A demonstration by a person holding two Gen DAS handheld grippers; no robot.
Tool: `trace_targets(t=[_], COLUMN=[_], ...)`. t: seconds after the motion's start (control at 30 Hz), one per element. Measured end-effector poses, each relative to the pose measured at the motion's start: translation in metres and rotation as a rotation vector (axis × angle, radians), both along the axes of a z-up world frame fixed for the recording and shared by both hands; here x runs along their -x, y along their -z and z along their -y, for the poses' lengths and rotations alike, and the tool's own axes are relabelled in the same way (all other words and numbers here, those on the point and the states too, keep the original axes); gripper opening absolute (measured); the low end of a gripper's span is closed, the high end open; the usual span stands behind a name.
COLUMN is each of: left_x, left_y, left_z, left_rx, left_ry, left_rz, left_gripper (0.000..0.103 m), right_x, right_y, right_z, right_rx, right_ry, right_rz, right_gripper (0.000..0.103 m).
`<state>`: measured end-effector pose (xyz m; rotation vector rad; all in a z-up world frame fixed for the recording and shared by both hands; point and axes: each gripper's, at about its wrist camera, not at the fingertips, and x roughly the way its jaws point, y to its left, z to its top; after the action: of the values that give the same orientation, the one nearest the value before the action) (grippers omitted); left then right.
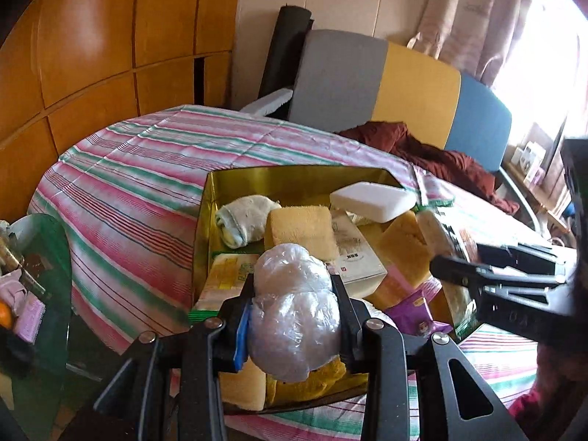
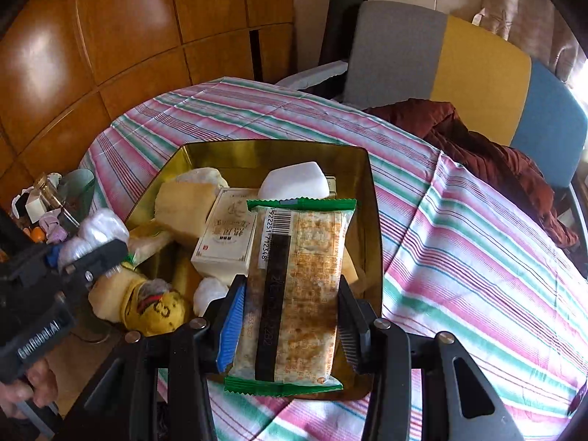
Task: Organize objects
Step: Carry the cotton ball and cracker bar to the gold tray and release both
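An open gold tin [image 1: 205,220] [image 2: 373,220] sits on the striped cloth. It holds a rolled cloth [image 1: 244,220], a yellow sponge [image 1: 301,228], a white block [image 1: 371,200] [image 2: 294,182], a white carton [image 2: 226,242] and other items. My left gripper [image 1: 296,294] is shut on a clear plastic-wrapped bundle [image 1: 294,316] over the tin's near edge. In the right wrist view that bundle [image 2: 101,229] hangs at the tin's left side. My right gripper [image 2: 291,283] is shut on a green-ended snack packet [image 2: 297,294] above the tin's near right part. The left wrist view shows the right gripper [image 1: 459,257] at the right.
The pink, green and white striped cloth [image 2: 459,239] covers a round surface. A dark red garment [image 2: 488,154] lies at its far right, before a grey, yellow and blue chair back [image 2: 477,66]. A cluttered glass side table [image 1: 44,257] stands left. Wooden panels [image 1: 110,36] stand behind.
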<state>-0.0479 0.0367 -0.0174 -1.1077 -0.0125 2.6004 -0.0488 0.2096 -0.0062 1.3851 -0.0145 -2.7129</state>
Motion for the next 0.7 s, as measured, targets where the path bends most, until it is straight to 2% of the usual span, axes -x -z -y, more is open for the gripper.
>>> trace_targets(t=[0.43,0.53,0.7], left_x=[0.038,0.047,0.045], left_y=[0.034,0.038,0.034], left_z=[-0.024,-0.023,-0.016], left_rx=[0.034,0.014,-0.005], left_ry=[0.014,0.004,-0.008], left_rz=[0.072,0.088,0.080], left_gripper=[0.038,0.049,0.057], right_x=[0.062,0.068,0.064], right_y=[0.019,0.016,0.014], right_z=[-0.008,-0.007,-0.007], right_rx=[0.019,0.052,0.096], right_ry=[0.007,-0.004,-0.002], right_rz=[0.053,0.049,0.034], right_gripper=[0.046,0.047,0.053])
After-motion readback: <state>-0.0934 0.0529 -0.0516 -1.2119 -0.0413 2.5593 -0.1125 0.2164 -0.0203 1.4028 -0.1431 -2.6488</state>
